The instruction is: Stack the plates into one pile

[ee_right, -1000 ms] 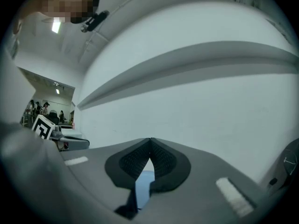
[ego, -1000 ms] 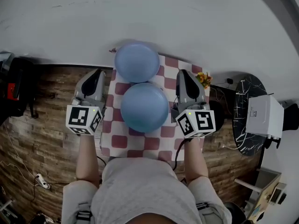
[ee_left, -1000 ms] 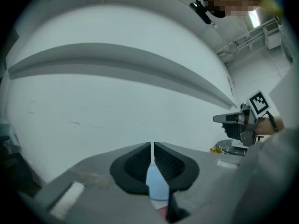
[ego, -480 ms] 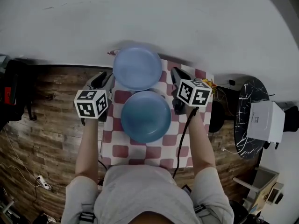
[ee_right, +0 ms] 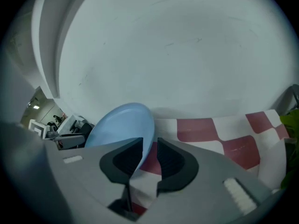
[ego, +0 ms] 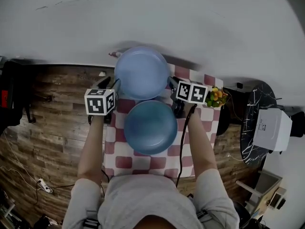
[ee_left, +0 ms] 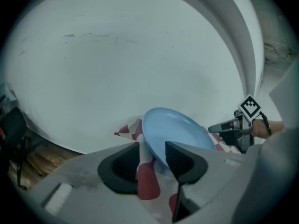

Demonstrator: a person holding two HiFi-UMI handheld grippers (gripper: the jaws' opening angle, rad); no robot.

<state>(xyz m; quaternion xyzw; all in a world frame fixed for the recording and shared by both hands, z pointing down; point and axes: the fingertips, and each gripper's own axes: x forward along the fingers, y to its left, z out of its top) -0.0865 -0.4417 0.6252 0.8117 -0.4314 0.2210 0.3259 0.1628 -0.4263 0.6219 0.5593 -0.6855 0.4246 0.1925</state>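
Plates, two of them, both blue, lie unstacked on a checked cloth [ego: 114, 142]. The near plate [ego: 150, 127] sits mid-cloth, untouched. The far plate [ego: 141, 72] lies close behind it, at the cloth's far edge. The left gripper [ee_left: 152, 158] and right gripper [ee_right: 149, 154] have dropped to that plate's left and right sides. Their jaws have just been opening, and each pair stands spread with the rim between the pads, not pinched. Stacking has not begun. A two-sided lift of the far plate looks likely next.
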